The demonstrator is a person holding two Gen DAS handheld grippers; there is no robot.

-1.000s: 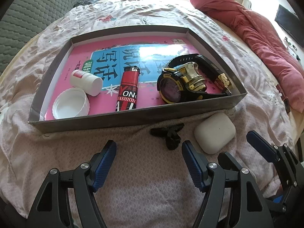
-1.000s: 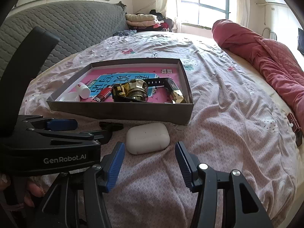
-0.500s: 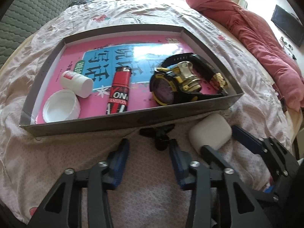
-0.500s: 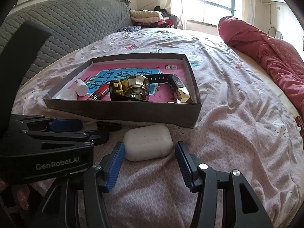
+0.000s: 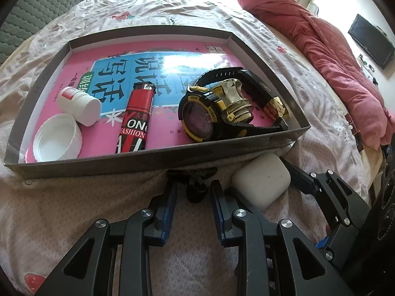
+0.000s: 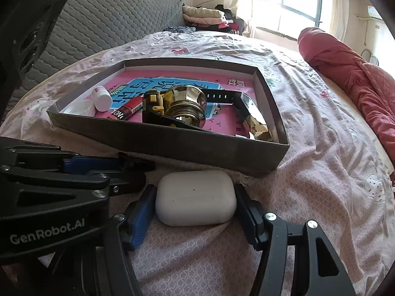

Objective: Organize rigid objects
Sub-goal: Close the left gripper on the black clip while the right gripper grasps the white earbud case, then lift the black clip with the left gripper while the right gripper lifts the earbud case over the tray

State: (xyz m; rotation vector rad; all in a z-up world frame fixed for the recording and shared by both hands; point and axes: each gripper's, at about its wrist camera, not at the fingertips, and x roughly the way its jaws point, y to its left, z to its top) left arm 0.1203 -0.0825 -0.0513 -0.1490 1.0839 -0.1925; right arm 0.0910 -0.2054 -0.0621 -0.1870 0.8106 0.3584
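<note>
Bedding with a pink print (image 5: 74,222) carries a shallow grey box (image 5: 98,164) holding a pink booklet (image 5: 172,49). On that booklet lie a white bottle (image 5: 79,103) on its side, a white cap (image 5: 58,140) in the near left corner, a red lighter (image 5: 135,120) and a black-and-gold watch (image 5: 222,113). Outside the box, close against its near wall, sit a small black clip (image 5: 195,185) and, to its right, a white earbud case (image 6: 195,197).

Left gripper (image 5: 193,192) is low over the bedding, fingers pointing at the box wall, its blue pads narrowed around the clip; contact is unclear, so whether it has closed I cannot tell. Right gripper (image 6: 195,199) lies alongside, level with the sheet, its jaws spread wide with the case between them; the pads sit just at the case's ends, not visibly squeezing.

Ahead, the box wall blocks forward travel for both tools, and they crowd each other side by side. To the right the sheet runs free toward a red quilt (image 6: 358,79); a grey padded headboard (image 6: 103,24) rises behind on the left.
</note>
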